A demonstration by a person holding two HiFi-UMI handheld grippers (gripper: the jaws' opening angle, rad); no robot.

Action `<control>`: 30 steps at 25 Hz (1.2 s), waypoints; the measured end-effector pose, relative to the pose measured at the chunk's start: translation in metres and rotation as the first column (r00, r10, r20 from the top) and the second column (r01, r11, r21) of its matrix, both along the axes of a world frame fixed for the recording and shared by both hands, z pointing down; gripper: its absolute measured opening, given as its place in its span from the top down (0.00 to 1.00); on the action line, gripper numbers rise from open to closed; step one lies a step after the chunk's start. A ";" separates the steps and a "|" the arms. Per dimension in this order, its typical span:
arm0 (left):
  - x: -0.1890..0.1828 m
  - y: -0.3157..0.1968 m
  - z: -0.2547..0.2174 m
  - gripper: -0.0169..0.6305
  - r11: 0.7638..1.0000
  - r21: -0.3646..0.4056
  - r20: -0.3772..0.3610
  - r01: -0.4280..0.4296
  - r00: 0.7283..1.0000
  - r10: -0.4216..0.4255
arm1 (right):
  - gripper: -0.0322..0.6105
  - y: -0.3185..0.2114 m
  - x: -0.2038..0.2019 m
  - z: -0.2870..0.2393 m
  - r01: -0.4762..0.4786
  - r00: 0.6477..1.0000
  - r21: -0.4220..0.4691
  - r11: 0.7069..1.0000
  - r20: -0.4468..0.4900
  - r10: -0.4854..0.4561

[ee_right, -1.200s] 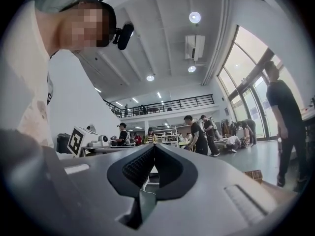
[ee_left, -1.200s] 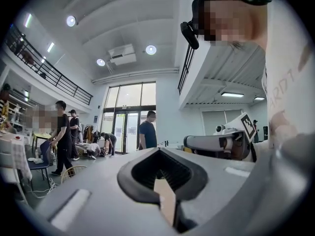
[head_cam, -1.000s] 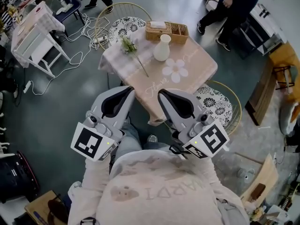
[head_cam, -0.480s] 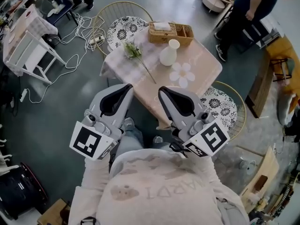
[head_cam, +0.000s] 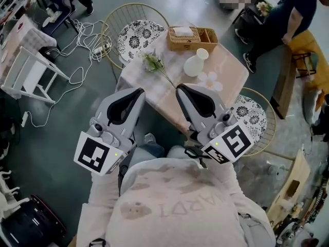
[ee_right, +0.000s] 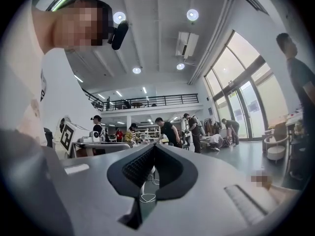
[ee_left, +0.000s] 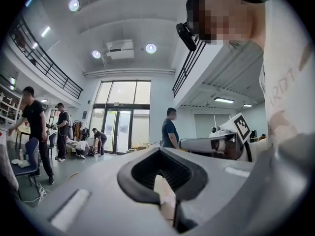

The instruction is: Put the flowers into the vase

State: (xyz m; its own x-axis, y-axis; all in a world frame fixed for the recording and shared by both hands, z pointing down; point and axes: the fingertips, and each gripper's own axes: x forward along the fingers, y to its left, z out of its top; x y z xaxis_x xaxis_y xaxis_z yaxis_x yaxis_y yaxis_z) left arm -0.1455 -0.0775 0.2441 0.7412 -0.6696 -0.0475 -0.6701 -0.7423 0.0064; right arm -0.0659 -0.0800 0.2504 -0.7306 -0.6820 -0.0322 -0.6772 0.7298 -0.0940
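A white vase (head_cam: 196,65) stands on the small table (head_cam: 226,68) with a pink cloth. A sprig of flowers (head_cam: 153,63) with a long stem lies on the cloth to the vase's left. Both grippers are held up near the person's chest, short of the table's near edge. My left gripper (head_cam: 136,92) (ee_left: 159,152) has its jaws together and holds nothing. My right gripper (head_cam: 182,89) (ee_right: 153,146) is shut the same way and is empty. Both gripper views look out into the hall, so neither shows the table.
A wicker basket (head_cam: 193,37) sits at the table's far edge. Round chairs with patterned cushions stand behind (head_cam: 136,32) and right (head_cam: 250,120) of the table. Cables (head_cam: 85,40) trail on the floor left, near a white stand (head_cam: 25,71). A person (head_cam: 288,19) is at the top right.
The head view has shifted: table, vase and flowers now sit further right and turned in the frame. Both grippers stay shut by the chest.
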 end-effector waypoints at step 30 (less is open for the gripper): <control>-0.006 -0.106 0.032 0.97 0.988 -0.048 -0.010 -0.146 0.989 0.146 | 0.85 -0.140 0.014 0.212 -0.255 0.870 -0.415 0.874 -0.493 0.020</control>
State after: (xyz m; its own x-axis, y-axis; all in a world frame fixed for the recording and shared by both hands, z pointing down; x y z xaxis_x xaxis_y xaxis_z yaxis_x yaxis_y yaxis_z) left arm -0.1516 -0.1835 0.2765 0.8310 -0.5558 -0.0227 -0.5544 -0.8308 0.0485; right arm -0.0524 -0.2199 0.4624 -0.4756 -0.6258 0.6182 -0.8145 0.5787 -0.0409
